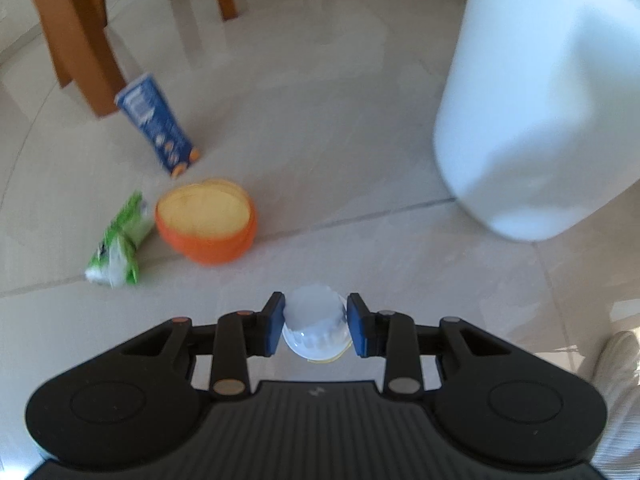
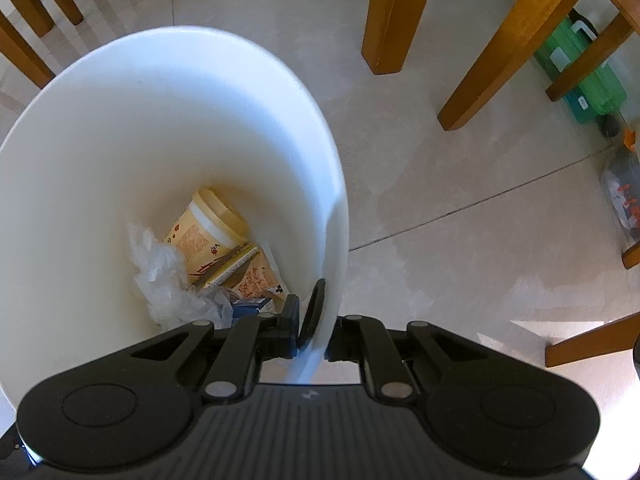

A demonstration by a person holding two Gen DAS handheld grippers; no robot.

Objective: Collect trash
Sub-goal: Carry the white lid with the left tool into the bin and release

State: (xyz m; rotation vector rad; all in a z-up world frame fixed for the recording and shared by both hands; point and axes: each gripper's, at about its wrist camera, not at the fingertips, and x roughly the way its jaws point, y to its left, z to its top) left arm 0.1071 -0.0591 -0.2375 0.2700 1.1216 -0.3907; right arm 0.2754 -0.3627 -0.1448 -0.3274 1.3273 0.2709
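The left tool (image 1: 315,326) is closed on a small translucent plastic cup (image 1: 314,328), pinched between its blue pads (image 1: 274,328) and carried clear of the floor (image 1: 320,120). The right tool (image 2: 316,328) is clamped on the rim of the white bin (image 2: 160,120), one finger inside the wall and one outside; this grip likely tilts and steadies the bin so its mouth faces incoming items. The bin already contains a paper cup (image 2: 208,228), crumpled clear plastic (image 2: 164,276) and flattened cartons (image 2: 252,276). In the left wrist view the bin (image 1: 540,100) stands to the right of the held cup, well apart. Remaining on the floor: a blue carton (image 1: 158,128), an orange bowl (image 1: 206,220) and, just beside it, a green wrapper (image 1: 118,244), near wooden chair legs (image 1: 76,32). Probable next step: deposit the cup into the bin.
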